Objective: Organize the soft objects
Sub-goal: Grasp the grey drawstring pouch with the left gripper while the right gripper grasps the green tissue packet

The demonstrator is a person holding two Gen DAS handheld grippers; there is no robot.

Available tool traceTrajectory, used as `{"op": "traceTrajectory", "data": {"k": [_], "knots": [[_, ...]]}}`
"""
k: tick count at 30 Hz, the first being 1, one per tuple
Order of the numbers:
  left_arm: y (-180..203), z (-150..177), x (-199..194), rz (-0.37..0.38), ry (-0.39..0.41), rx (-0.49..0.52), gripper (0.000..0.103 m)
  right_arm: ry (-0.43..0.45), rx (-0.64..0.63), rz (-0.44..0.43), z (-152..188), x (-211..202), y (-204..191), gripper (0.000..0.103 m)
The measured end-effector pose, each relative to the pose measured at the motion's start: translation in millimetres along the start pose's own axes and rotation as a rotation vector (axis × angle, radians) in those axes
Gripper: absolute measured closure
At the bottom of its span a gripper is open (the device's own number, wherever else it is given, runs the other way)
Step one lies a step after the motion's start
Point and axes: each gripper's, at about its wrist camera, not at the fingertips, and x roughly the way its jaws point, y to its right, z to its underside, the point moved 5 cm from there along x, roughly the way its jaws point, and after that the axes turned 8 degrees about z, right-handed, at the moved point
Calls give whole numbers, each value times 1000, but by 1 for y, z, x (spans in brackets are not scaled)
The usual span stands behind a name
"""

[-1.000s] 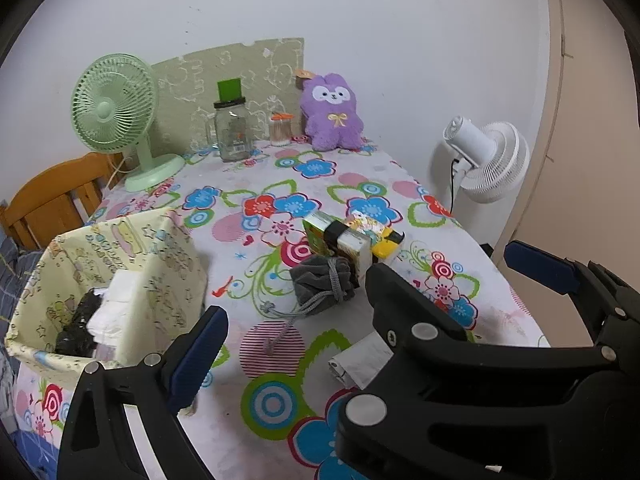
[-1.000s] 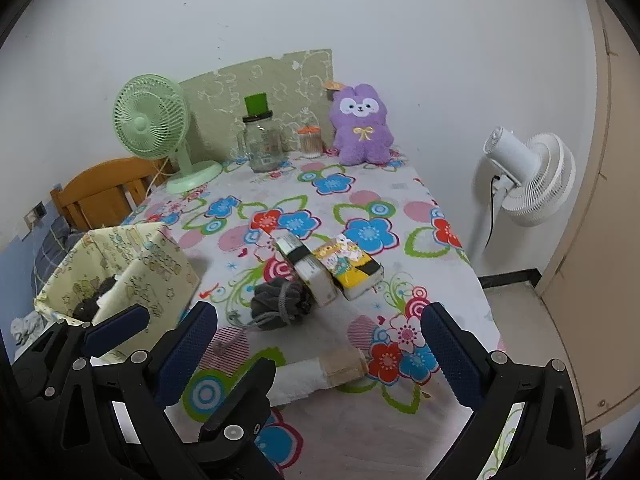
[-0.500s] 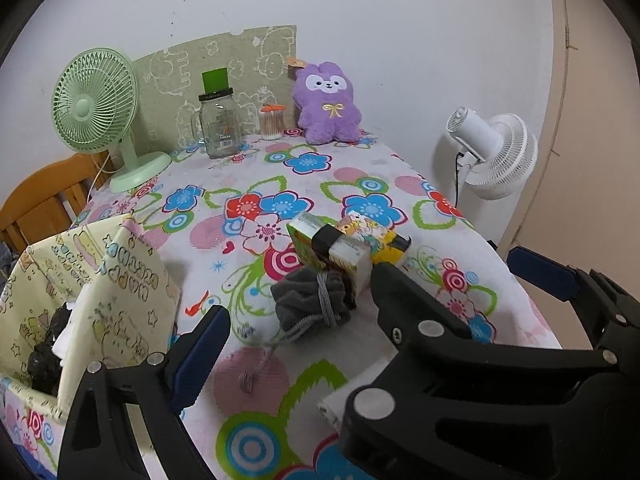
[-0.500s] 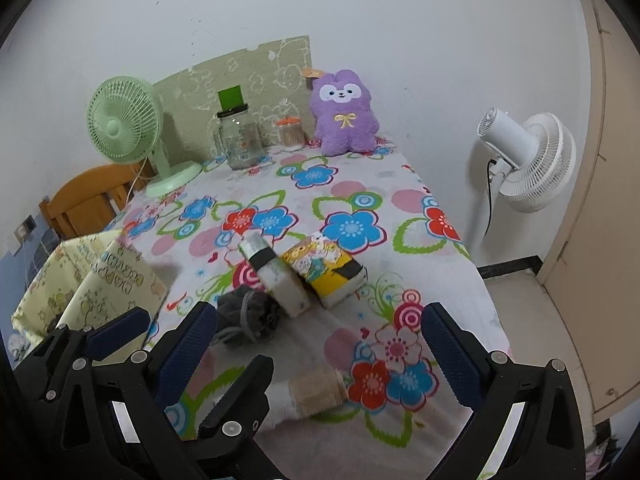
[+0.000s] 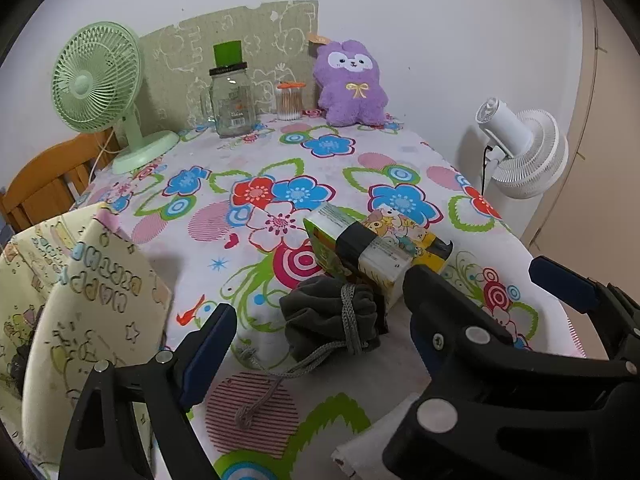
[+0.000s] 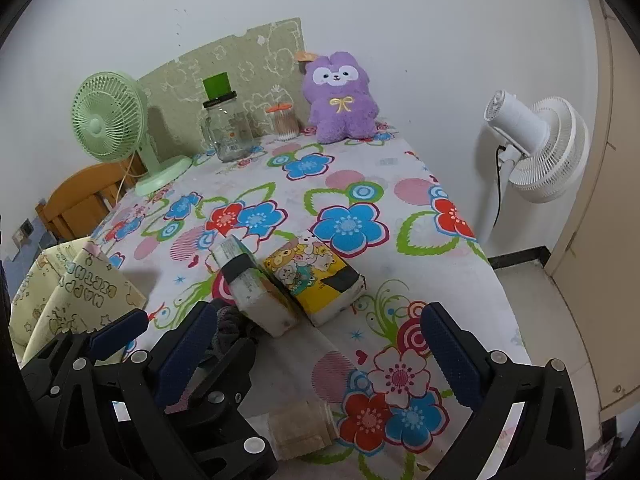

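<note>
On the flower-printed desk point(image 5: 280, 168), the soft items still to be sorted lie together near the front edge: a grey velvety drawstring pouch point(image 5: 334, 320), bunched and tied with a braided cord; just beside it a block-shaped tissue pack point(image 5: 360, 252) in glossy film, leaning against a yellow cartoon-printed tissue pack point(image 6: 316, 280); and a rolled white cloth point(image 6: 300, 428) with a beige band, partly hidden below the grippers. At the left stands a cream fabric storage bin point(image 5: 92, 280), its contents mostly out of view, so how much is sorted cannot be judged; most items appear left. Left gripper point(image 5: 320, 344): fingers spread wide, empty, straddling the pouch. Right gripper point(image 6: 320, 356): fingers likewise spread, holding nothing. A fluffy purple plush toy point(image 5: 352, 84) sits upright by the wall.
</note>
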Motion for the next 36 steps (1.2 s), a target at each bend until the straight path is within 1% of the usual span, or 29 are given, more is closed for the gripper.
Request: {"op": "traceTrajectory", "data": {"k": [3,7,9,11,15,19,20,22,26,30,33,36], "knots": [[-1,0,7,2,-15,0,20,-11,0,5,0,5,1,0],[-1,0,13,16,-31,-7,24,-21,3,11,1,11,3,0],[-2,1,16,31,-42,-13,35,-25,3,14,1,12,3,0],[-3,2,19,48,-56,-22,40,-29,2,17,1,14,2,0],[-5,2,18,52,-60,-34,44,-30,-2,14,0,14,0,0],[-10,3,16,42,-57,-40,45,-21,-15,5,-2,13,-6,1],[-13,3,16,30,-61,-45,46,-20,-25,0,-3,14,-9,4],[-18,4,14,14,-58,-50,46,-28,-41,-12,-3,15,-15,6],[-29,6,9,-32,-56,-52,47,-40,-70,-40,-2,19,-29,9],[-38,11,3,-69,-53,-61,47,-51,-111,-67,0,23,-45,10],[-42,12,0,-80,-50,-61,47,-66,-125,-86,2,26,-54,11],[-44,15,1,-79,-59,-68,47,-85,-137,-97,3,31,-61,15]]}}
